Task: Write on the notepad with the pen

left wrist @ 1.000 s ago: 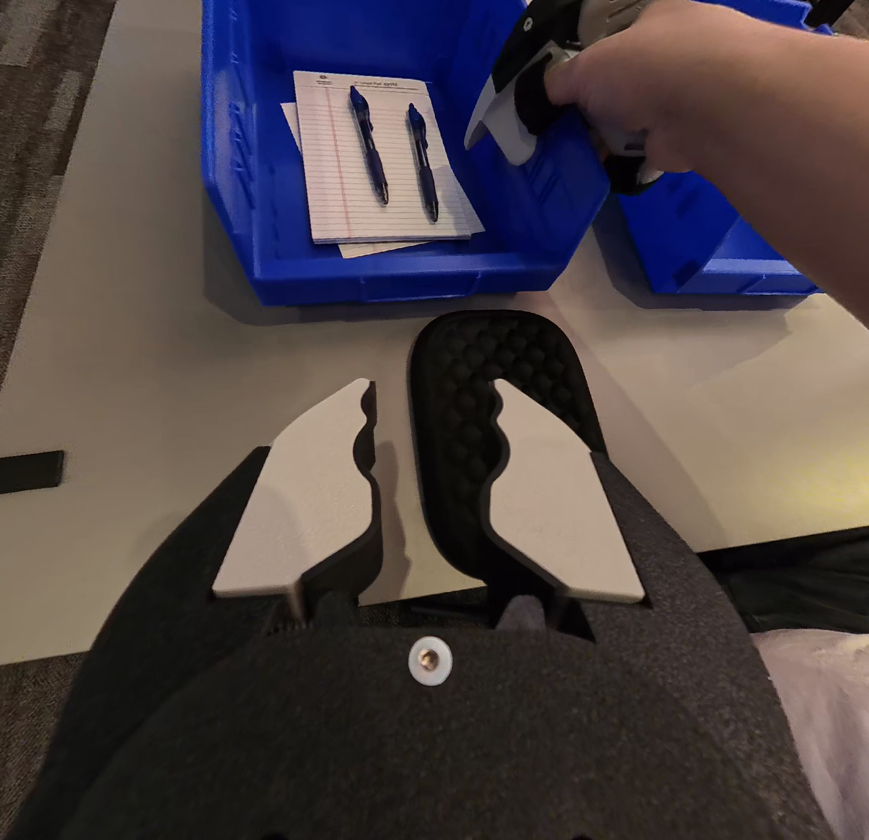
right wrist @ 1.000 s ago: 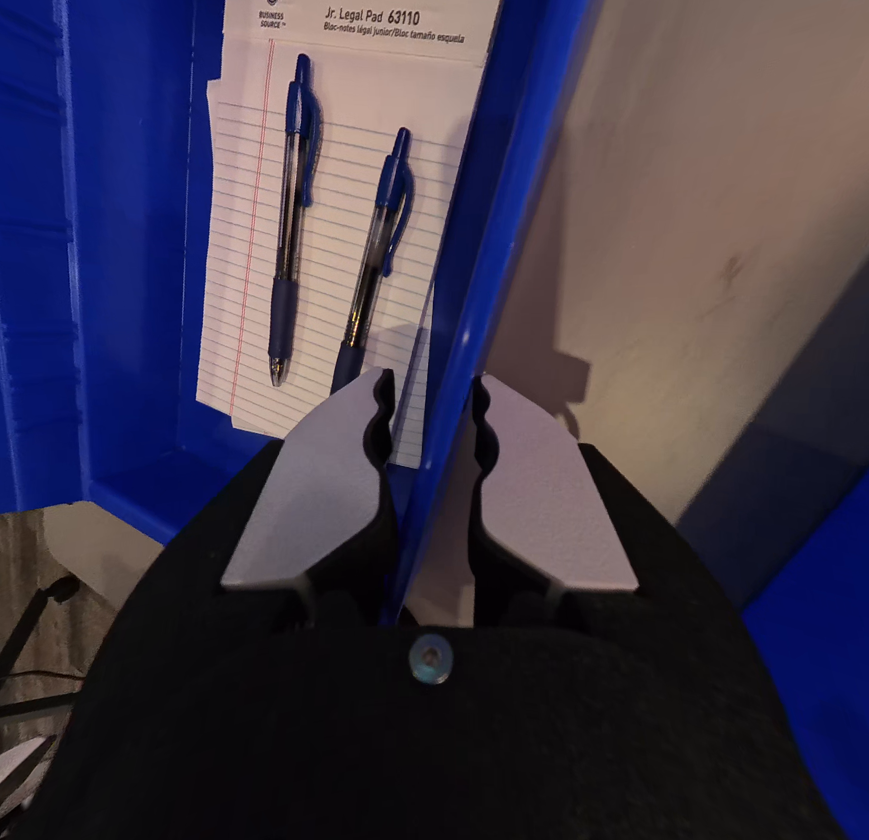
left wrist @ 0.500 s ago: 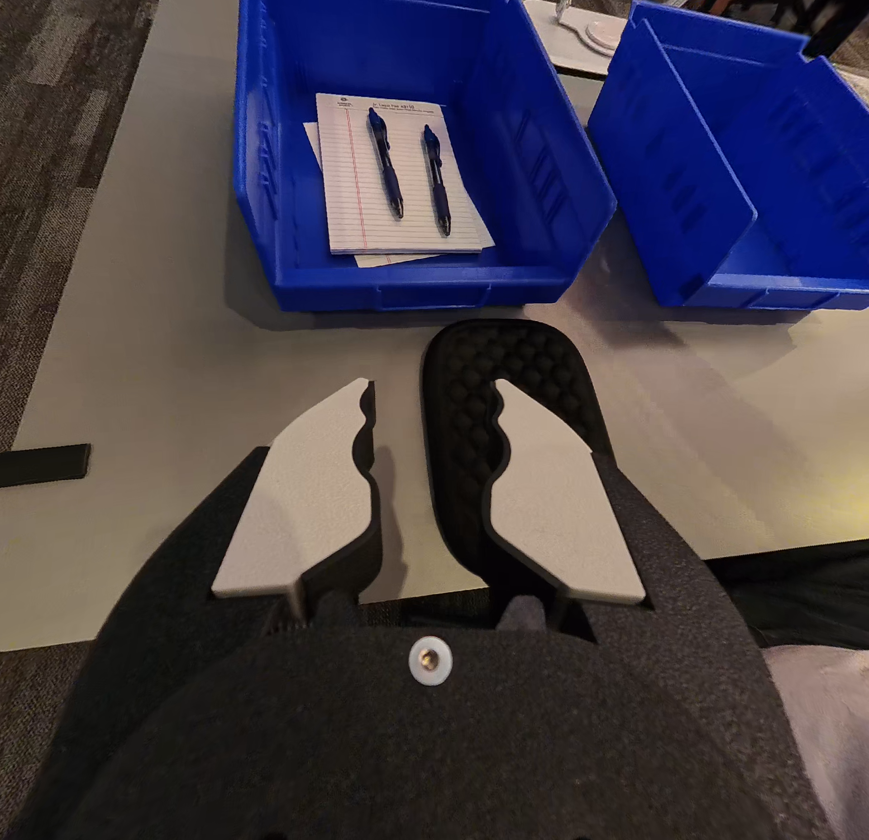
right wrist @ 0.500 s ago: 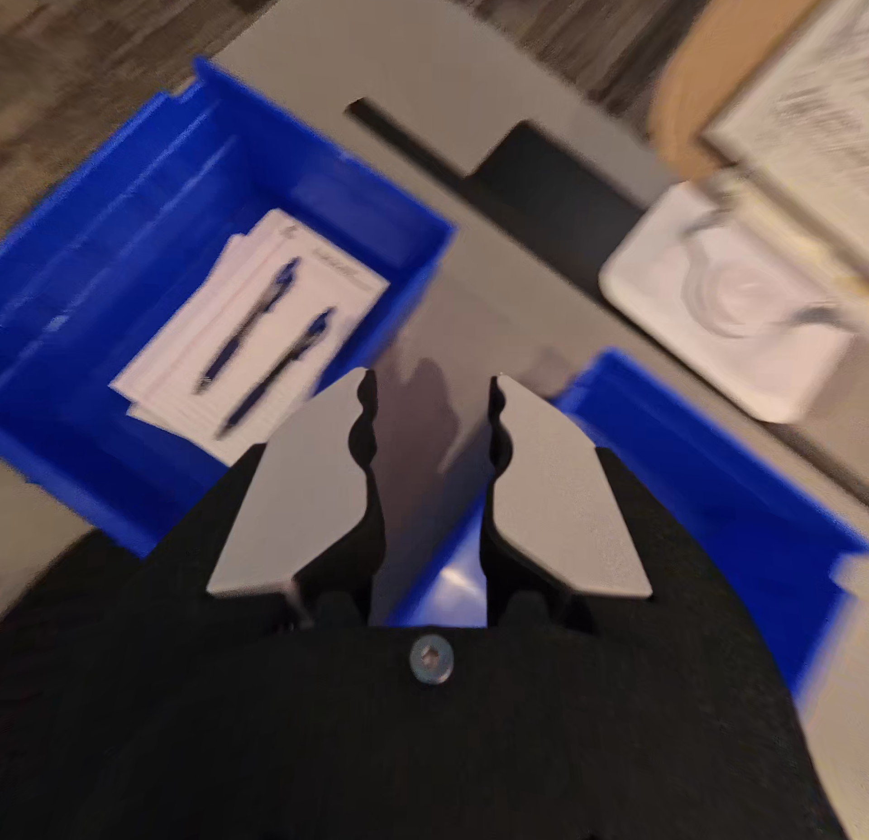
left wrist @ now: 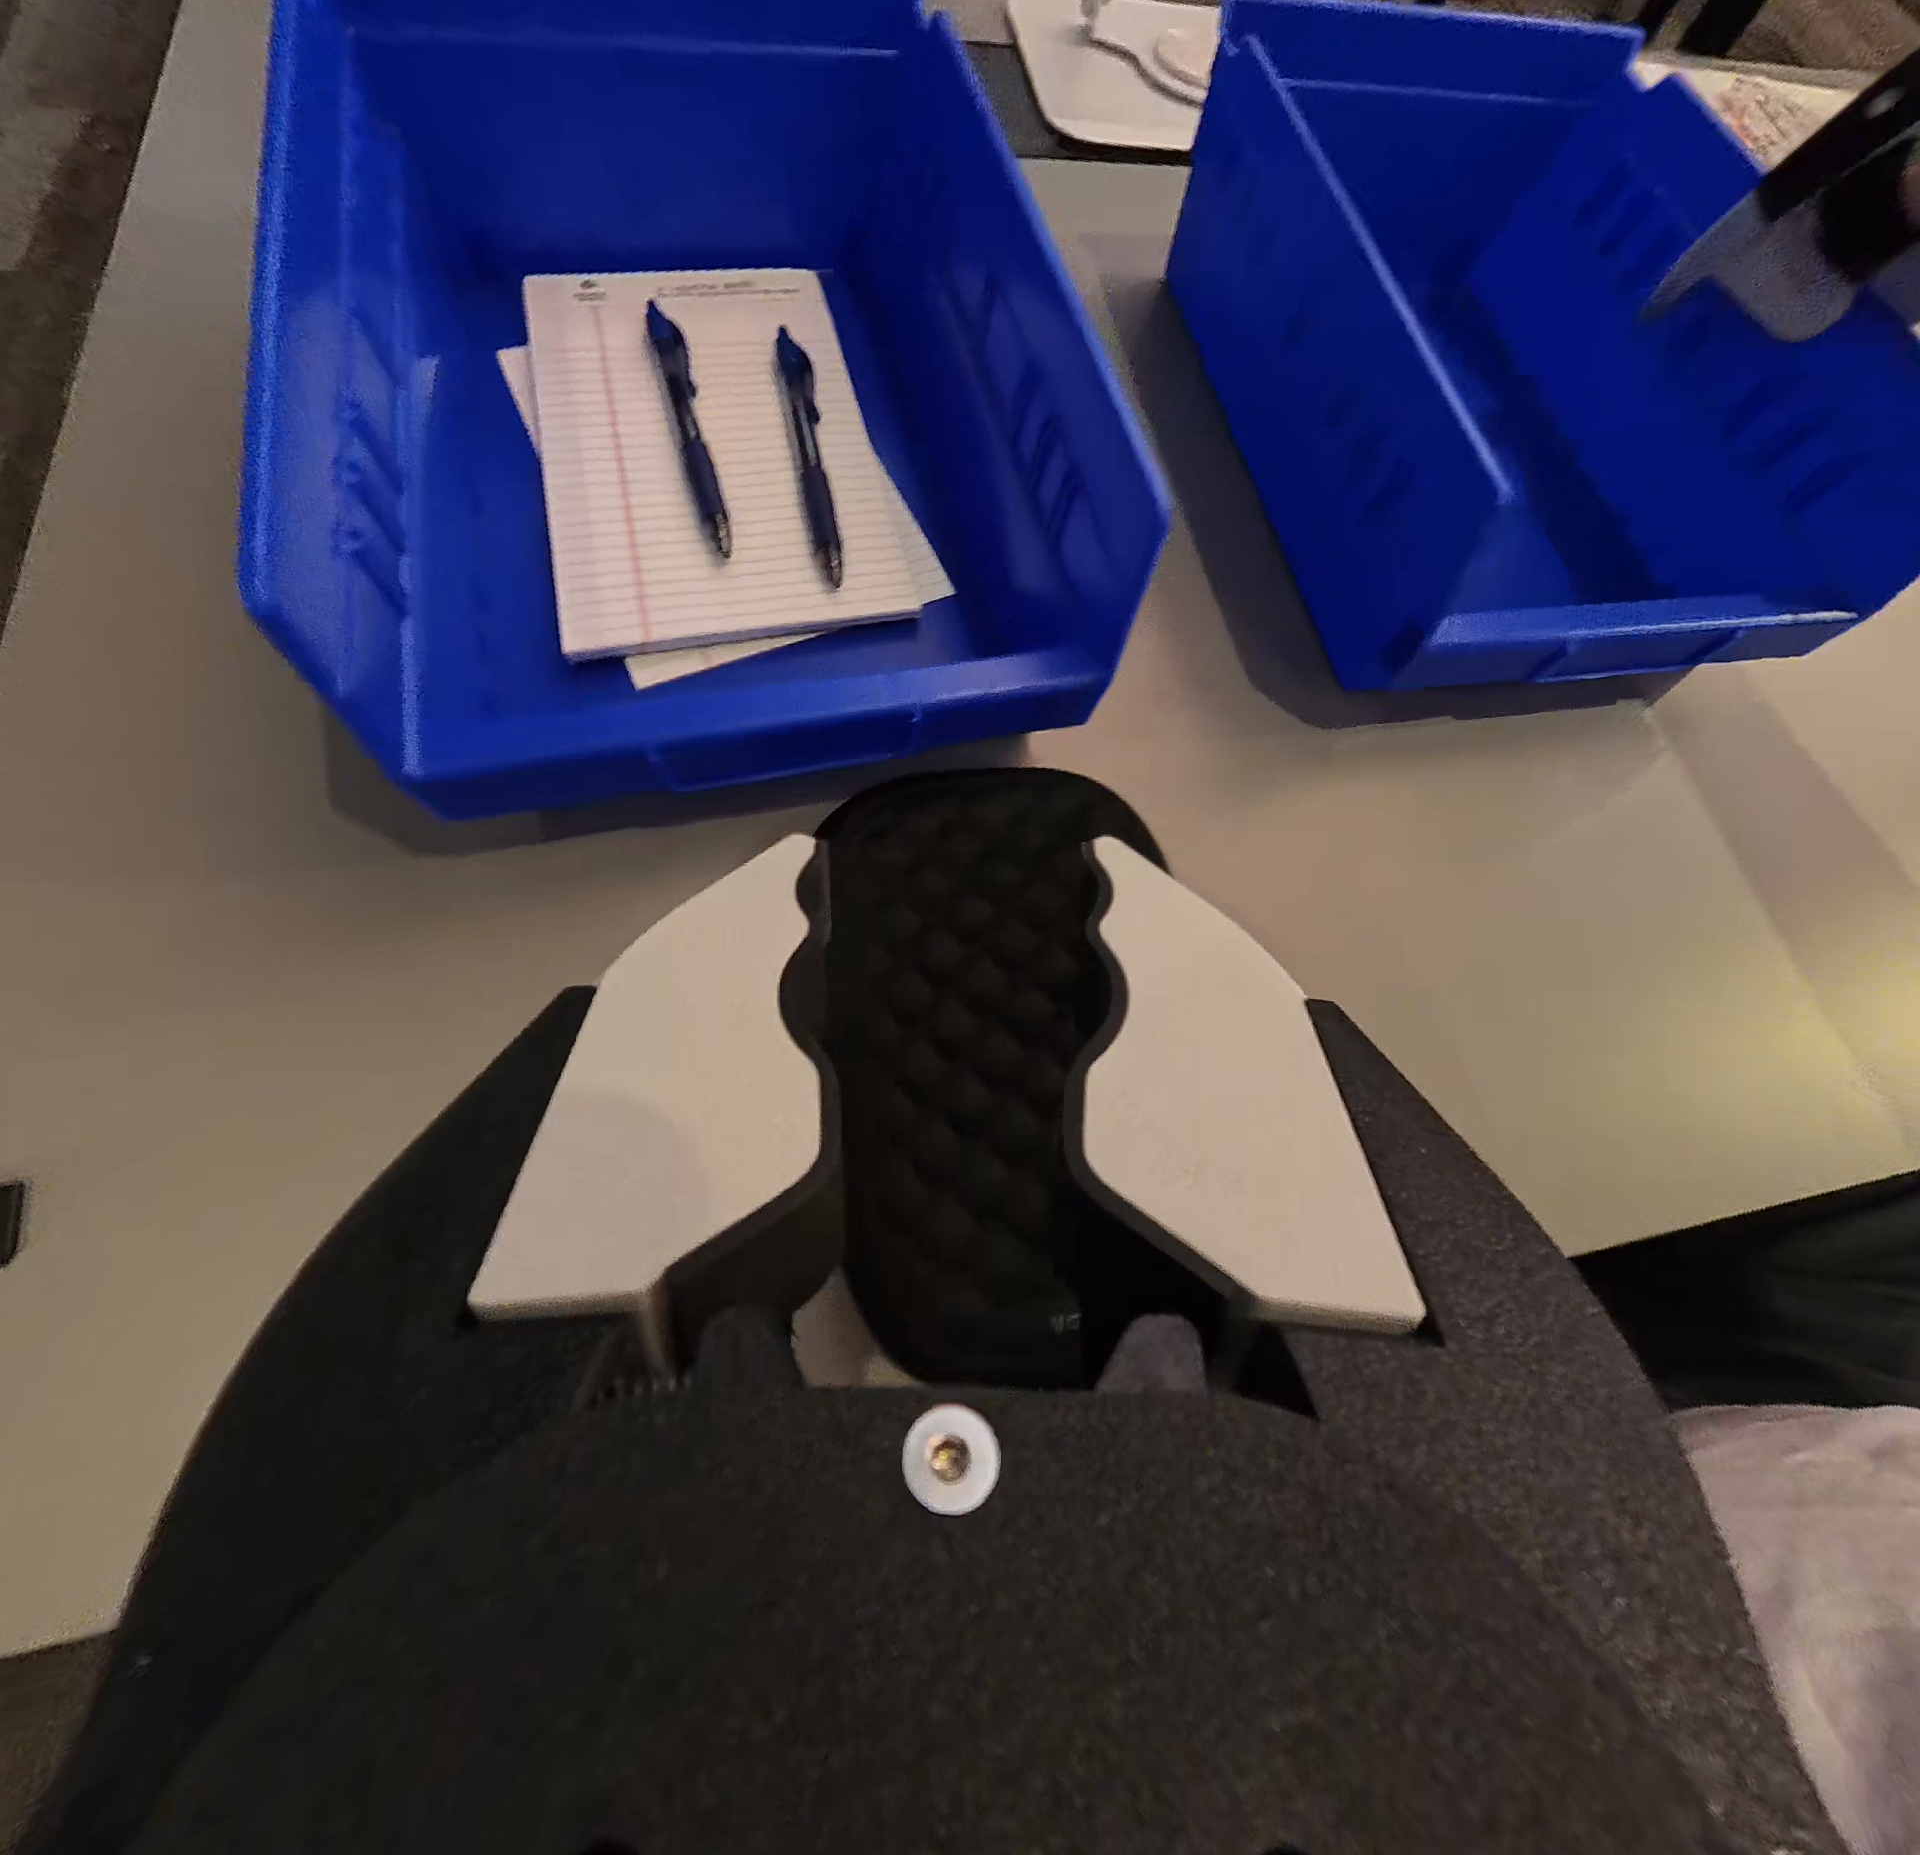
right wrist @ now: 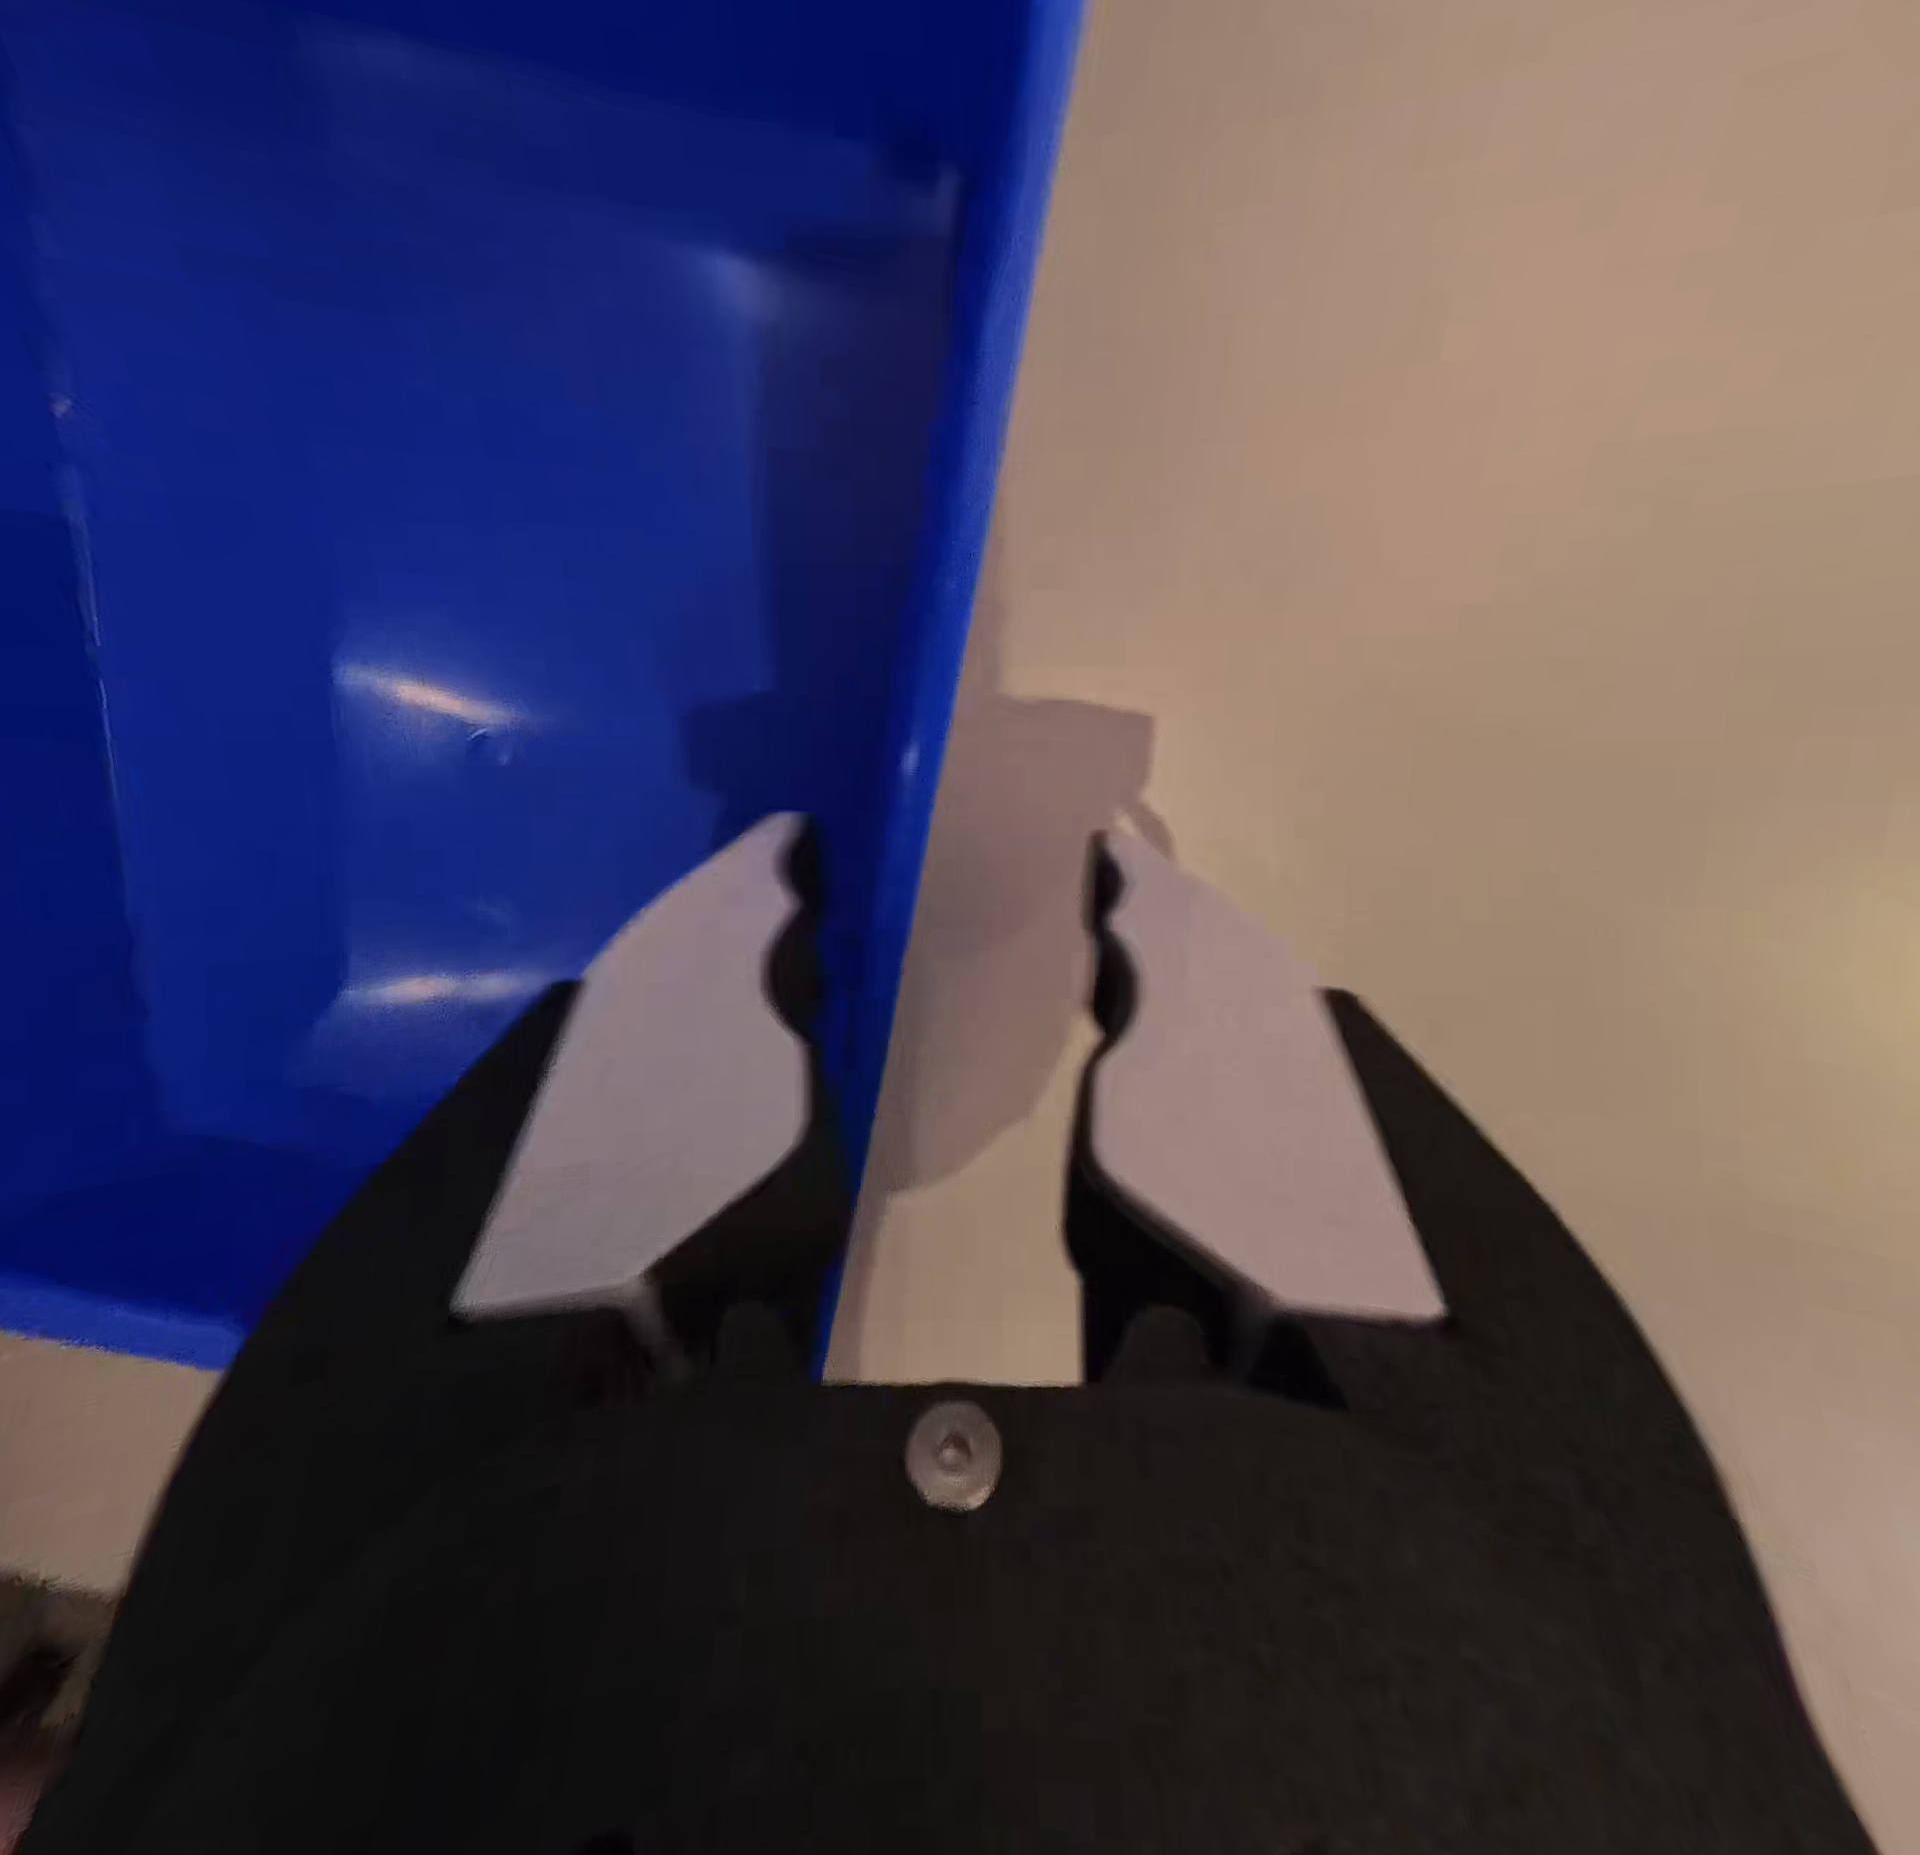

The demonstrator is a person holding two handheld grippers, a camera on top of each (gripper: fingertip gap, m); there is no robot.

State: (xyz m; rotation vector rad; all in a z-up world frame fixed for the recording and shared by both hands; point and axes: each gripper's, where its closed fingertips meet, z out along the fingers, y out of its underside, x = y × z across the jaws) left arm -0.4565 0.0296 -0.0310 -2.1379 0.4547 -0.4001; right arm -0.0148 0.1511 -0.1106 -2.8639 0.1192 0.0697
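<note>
Toward the upper left of the left wrist view, a blue bin (left wrist: pixel 343 475) on the pale counter (left wrist: pixel 187 922) holds the notepad (left wrist: pixel 717 517), with two blue pens (left wrist: pixel 688 432) (left wrist: pixel 808 460) lying side by side on it. At lower centre the left tongs (left wrist: pixel 951 875) stand open over a black quilted pad (left wrist: pixel 951 1057), gripping nothing. At the right, a second blue bin (left wrist: pixel 1351 434) sits empty; the right tongs (right wrist: pixel 951 849) gape open astride its side wall (right wrist: pixel 966 558), holding nothing.
</note>
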